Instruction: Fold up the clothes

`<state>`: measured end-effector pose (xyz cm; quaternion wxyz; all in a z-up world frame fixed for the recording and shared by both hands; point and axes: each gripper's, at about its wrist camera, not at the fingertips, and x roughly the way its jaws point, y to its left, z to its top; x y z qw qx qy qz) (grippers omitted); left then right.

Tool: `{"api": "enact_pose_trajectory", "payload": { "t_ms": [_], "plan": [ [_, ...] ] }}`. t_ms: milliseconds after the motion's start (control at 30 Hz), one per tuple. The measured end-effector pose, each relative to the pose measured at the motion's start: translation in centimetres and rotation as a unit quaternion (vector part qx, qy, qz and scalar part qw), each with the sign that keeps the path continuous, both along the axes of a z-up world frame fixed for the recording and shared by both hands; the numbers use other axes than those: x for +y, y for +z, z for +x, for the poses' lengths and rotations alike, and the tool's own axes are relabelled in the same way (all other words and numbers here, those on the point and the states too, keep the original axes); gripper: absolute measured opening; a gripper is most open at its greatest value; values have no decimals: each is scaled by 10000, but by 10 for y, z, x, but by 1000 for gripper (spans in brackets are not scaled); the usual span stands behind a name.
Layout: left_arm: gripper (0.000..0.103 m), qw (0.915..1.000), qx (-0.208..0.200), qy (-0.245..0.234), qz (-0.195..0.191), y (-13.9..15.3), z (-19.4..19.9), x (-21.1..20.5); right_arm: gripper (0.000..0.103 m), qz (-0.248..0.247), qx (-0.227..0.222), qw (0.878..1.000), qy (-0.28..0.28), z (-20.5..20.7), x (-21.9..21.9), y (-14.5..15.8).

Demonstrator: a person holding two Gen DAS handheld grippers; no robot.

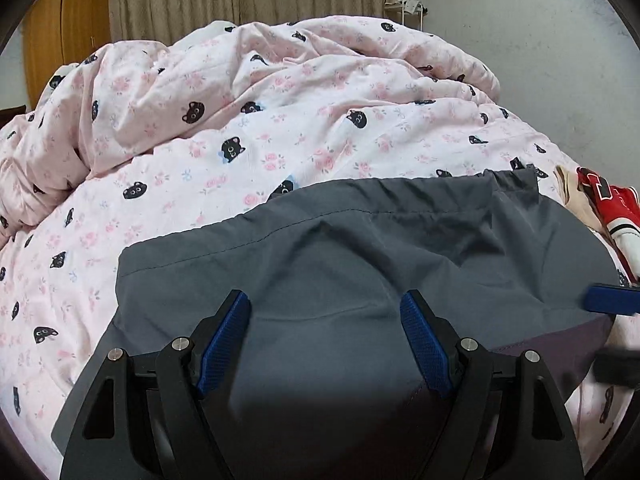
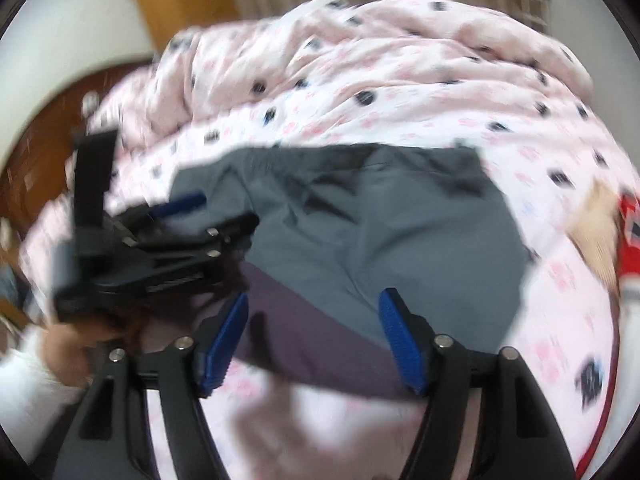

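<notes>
A grey garment [image 1: 360,256] lies flat and folded on the pink cat-print bedding [image 1: 200,184], with a dark purple layer [image 1: 560,344] showing at its near right edge. My left gripper [image 1: 326,306] hovers open over the garment's near half, with nothing pinched between its blue pads. The right wrist view is blurred. There my right gripper [image 2: 314,306] stands open above the near edge of the grey garment [image 2: 380,232] and its purple layer [image 2: 312,344]. The left gripper [image 2: 216,212] shows at the garment's left side, held by a hand [image 2: 68,344].
A red and white garment [image 1: 608,208] and a beige one [image 1: 576,200] lie on the bed right of the grey garment. A crumpled quilt [image 1: 280,72] is heaped behind. A wooden wardrobe [image 1: 68,32], curtains and a wall stand beyond.
</notes>
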<state>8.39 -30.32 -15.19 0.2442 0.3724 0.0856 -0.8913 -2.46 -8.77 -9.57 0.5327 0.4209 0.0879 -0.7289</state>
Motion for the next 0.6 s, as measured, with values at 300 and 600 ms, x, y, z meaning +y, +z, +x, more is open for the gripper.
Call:
{"api": "enact_pose_trajectory", "payload": {
  "t_ms": [300,600],
  "plan": [
    [77,10000,-44,-8,31,-5,0,-1,72,-841,-2473,9594,-1067,-31,75,-35],
    [77,10000,-15,-13,62,-5,1,-2,72,-1477,-3192,9296,-1099,-53,50,-58]
  ]
}}
